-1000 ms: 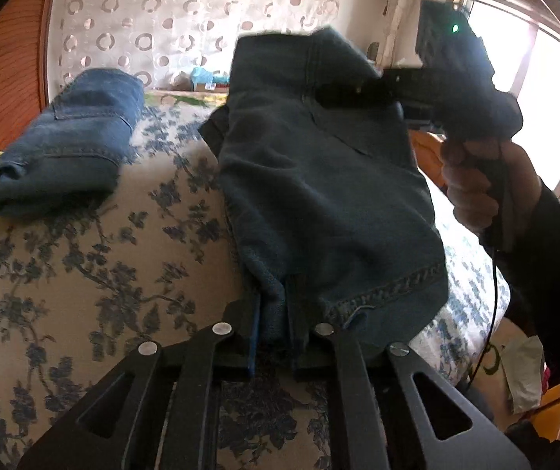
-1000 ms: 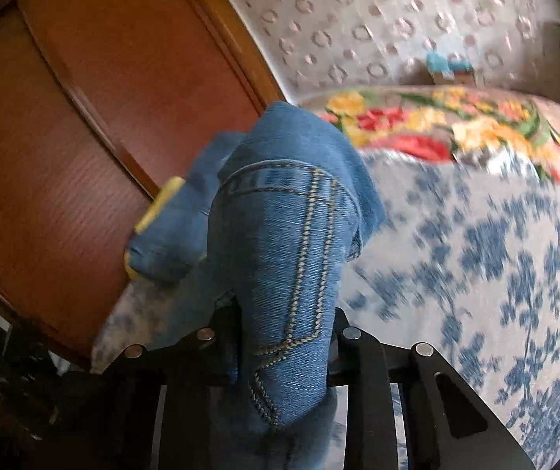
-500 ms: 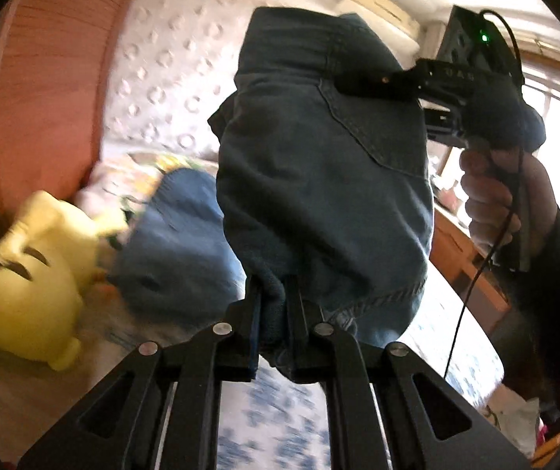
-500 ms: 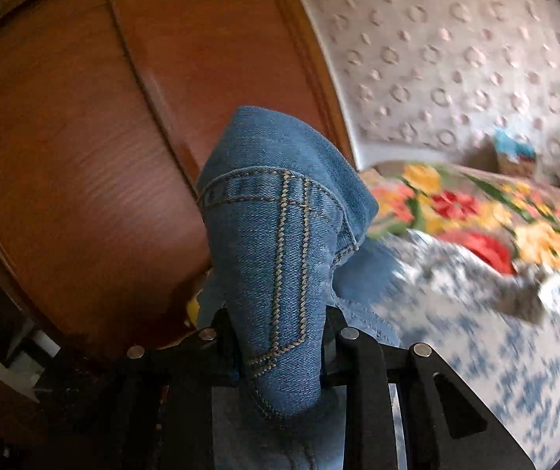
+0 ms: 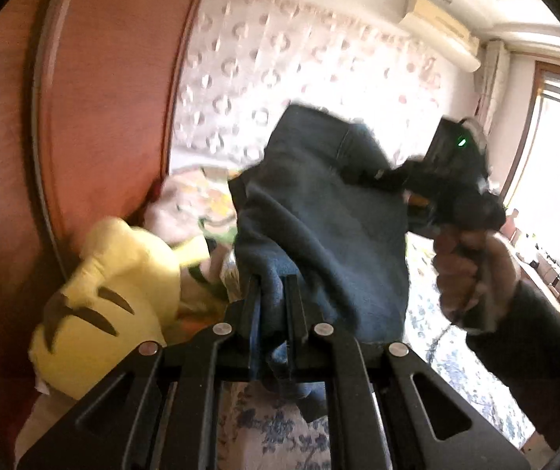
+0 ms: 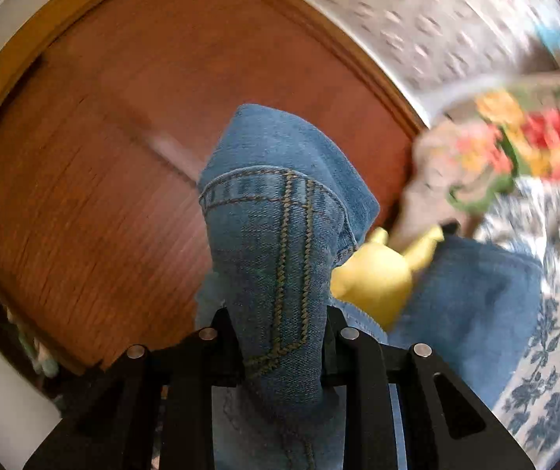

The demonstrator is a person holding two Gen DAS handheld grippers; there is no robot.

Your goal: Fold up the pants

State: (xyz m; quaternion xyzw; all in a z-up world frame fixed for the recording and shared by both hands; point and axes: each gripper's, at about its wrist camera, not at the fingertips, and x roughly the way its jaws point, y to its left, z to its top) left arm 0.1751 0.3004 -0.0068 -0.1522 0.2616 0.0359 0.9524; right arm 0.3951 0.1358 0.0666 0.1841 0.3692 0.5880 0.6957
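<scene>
Dark blue jeans (image 5: 319,215) hang in the air between both grippers. My left gripper (image 5: 274,301) is shut on a bunched edge of them near the hem. My right gripper (image 6: 280,333) is shut on a stitched seam part of the jeans (image 6: 276,235), which stands up between its fingers. In the left wrist view the right gripper (image 5: 381,174) holds the jeans' upper right edge, with the hand (image 5: 472,270) below it. A second pair of folded blue jeans (image 6: 472,305) lies on the bed.
A yellow plush toy (image 5: 111,297) lies by the brown wooden headboard (image 5: 84,117); it also shows in the right wrist view (image 6: 377,278). A floral pillow (image 6: 515,149) is behind. The bed has a blue flowered sheet (image 6: 546,372). A window (image 5: 554,149) is at right.
Both grippers have swung the held jeans up off the bed and towards the headboard and the plush toy. Both grips stay the same.
</scene>
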